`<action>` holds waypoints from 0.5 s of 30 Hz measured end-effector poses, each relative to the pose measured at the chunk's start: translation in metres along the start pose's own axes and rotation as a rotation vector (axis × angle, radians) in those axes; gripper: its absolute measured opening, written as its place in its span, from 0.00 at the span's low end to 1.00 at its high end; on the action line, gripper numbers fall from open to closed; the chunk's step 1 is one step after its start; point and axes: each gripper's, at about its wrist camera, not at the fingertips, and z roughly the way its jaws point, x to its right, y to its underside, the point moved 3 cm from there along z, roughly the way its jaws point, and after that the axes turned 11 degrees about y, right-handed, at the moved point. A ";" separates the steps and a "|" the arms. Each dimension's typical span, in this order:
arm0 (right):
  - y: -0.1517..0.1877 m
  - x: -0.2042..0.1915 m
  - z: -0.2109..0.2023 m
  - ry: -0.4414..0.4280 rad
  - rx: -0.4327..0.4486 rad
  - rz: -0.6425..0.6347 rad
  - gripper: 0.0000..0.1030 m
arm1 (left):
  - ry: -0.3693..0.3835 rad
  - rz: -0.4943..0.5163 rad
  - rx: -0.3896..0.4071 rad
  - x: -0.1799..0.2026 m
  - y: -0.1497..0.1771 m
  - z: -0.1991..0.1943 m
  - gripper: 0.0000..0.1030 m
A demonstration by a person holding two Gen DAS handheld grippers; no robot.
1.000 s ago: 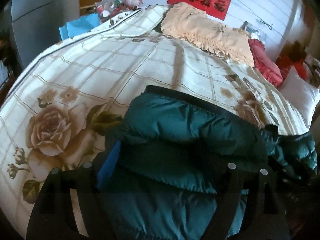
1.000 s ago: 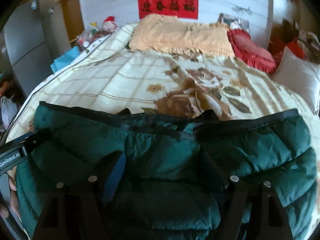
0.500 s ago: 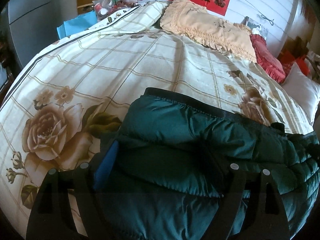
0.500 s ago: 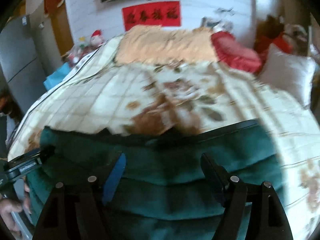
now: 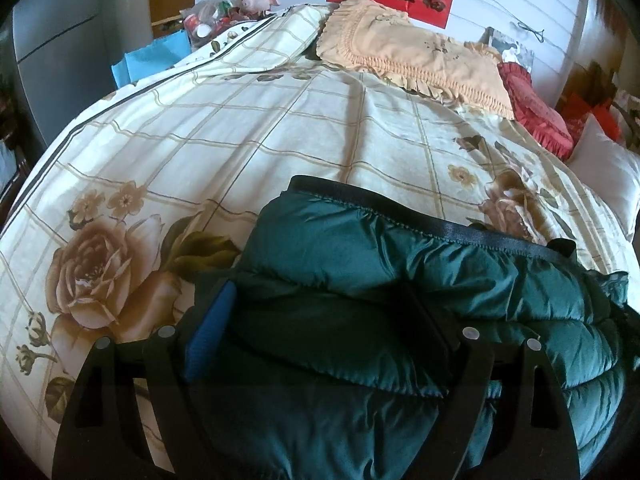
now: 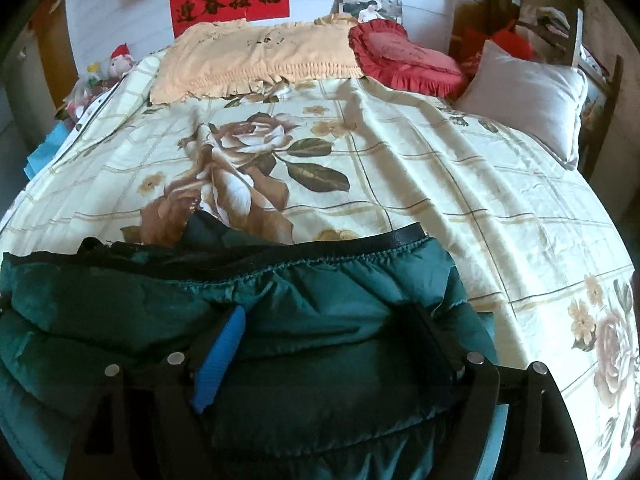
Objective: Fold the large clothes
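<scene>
- A dark green puffer jacket (image 5: 400,280) lies bunched at the near edge of a bed, on a cream rose-print bedspread (image 5: 240,152).
- The left gripper (image 5: 320,320) stands wide, its jaws having just been opening; jacket padding bulges between the fingers, but whether the pads press it I cannot tell.
- The right gripper (image 6: 324,332) is also spread wide, jaws just opening, over the jacket's black-trimmed hem (image 6: 360,246); grip unclear.
- A peach frilled pillow (image 6: 256,56) and red cushion (image 6: 404,60) lie at the head.
</scene>
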 end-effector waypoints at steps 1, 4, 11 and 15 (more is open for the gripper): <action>0.001 0.002 -0.006 -0.004 0.007 0.004 0.77 | -0.001 0.002 0.001 0.000 0.000 0.000 0.83; 0.008 0.009 -0.033 -0.030 0.052 0.010 0.77 | 0.000 0.001 0.001 -0.001 0.001 0.000 0.83; 0.054 0.031 -0.069 -0.023 0.078 -0.007 0.77 | -0.005 0.005 0.011 0.000 0.001 0.000 0.83; 0.066 0.040 -0.042 -0.064 0.015 0.050 0.84 | -0.003 0.009 0.014 0.000 0.002 -0.005 0.83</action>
